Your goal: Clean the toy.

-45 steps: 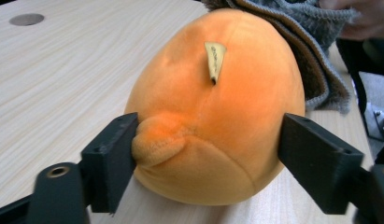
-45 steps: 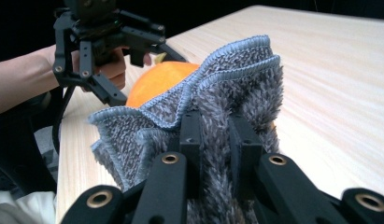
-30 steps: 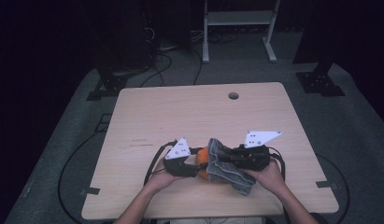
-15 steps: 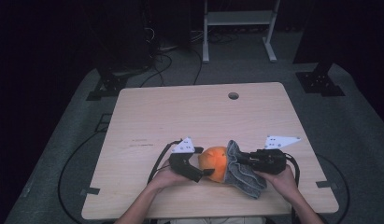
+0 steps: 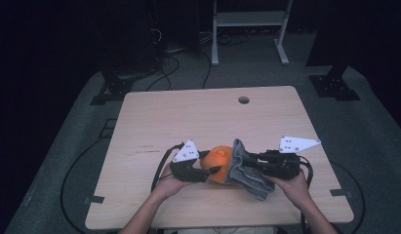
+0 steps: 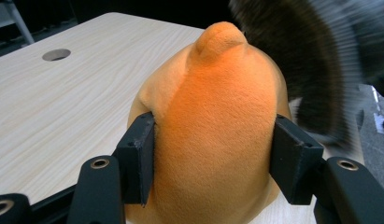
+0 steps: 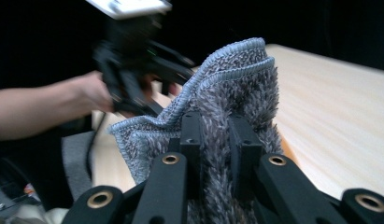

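Orange plush toy [image 6: 217, 135] sits between left claw [image 6: 213, 158] jaws.

Table [image 5: 188, 117] bare beyond the plush [image 5: 220, 163] and cloth [image 5: 247, 170].

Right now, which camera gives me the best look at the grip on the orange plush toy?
The left gripper view: both jaws press into the orange plush toy up close. The high view shows the toy small, between the left gripper and the grey towel. In the right gripper view the towel covers nearly all of it.

Overhead view; two close gripper views
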Action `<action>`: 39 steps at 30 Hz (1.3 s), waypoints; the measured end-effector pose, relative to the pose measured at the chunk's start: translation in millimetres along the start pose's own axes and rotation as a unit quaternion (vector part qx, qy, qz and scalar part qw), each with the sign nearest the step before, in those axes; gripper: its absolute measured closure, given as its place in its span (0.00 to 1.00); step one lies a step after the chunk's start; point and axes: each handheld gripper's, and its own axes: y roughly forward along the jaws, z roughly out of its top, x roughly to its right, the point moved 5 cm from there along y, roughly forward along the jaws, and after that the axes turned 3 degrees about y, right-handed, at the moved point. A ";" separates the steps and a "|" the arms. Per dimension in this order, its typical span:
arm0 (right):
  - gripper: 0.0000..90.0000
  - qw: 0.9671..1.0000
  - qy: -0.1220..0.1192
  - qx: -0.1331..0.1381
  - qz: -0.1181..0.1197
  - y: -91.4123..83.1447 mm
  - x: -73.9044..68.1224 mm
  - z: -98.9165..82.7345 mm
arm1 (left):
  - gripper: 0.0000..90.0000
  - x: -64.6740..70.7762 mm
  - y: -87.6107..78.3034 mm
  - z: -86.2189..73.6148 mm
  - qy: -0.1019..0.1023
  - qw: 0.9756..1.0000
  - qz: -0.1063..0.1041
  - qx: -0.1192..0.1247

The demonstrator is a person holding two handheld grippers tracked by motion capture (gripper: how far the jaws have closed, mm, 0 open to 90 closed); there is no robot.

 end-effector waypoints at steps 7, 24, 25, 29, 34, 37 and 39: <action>0.87 0.999 -0.006 -0.046 -0.018 32.5 -1.8 -10.1 | 0.40 8.3 6.3 -8.6 -0.012 1.000 -0.011 -0.026; 0.86 0.998 0.030 -0.035 -0.040 11.3 19.9 -40.9 | 0.08 -6.0 24.0 -23.9 -0.080 0.993 -0.091 -0.010; 0.86 0.998 0.032 -0.035 -0.042 9.5 21.2 -41.2 | 0.09 -0.8 24.6 -22.9 -0.063 0.994 -0.086 -0.006; 0.86 0.997 0.041 -0.032 -0.052 1.5 27.2 -43.3 | 0.12 4.4 23.9 -21.4 -0.037 0.996 -0.083 0.009; 0.86 0.997 0.049 -0.029 -0.051 -4.6 29.5 -46.1 | 0.06 6.7 37.9 -23.2 -0.037 0.997 -0.064 -0.003; 0.86 0.997 0.050 -0.024 -0.054 -5.3 29.4 -45.7 | 0.23 13.2 30.3 -14.6 -0.027 0.999 -0.045 0.008; 0.86 0.997 0.048 -0.016 -0.057 -7.9 29.2 -41.3 | 0.27 17.0 20.8 -4.2 -0.025 0.998 -0.050 0.025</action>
